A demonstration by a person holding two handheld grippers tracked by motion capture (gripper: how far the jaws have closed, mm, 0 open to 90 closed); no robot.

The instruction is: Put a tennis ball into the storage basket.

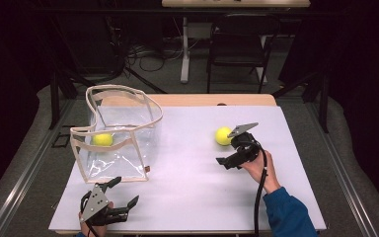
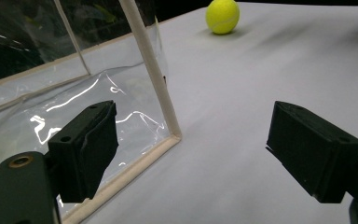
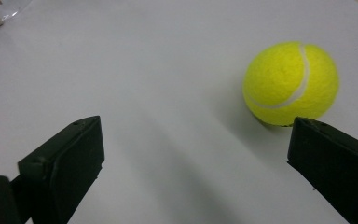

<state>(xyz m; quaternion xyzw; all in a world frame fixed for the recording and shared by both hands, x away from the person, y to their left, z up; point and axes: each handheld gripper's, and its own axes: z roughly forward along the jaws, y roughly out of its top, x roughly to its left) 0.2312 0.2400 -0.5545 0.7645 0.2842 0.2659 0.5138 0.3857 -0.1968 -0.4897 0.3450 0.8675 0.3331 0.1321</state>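
The right gripper (image 1: 229, 148), jaws spread wide and empty, hovers low over the white table (image 1: 187, 163), a yellow tennis ball (image 1: 222, 136) resting just beyond its far jaw. The left gripper (image 1: 121, 191), also wide open, waits beside a clear plastic bag (image 1: 123, 140) holding a second ball (image 1: 102, 139).

Fuzzy felt ball (image 3: 290, 83) – glossy clear-plastic bag (image 1: 121, 138)

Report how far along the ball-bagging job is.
Done: one tennis ball already sits inside the clear bag. In hand: the right gripper is open beside the second tennis ball on the white table, not gripping it. Left: grasping that ball and putting it in the bag. The left gripper waits open by the bag.
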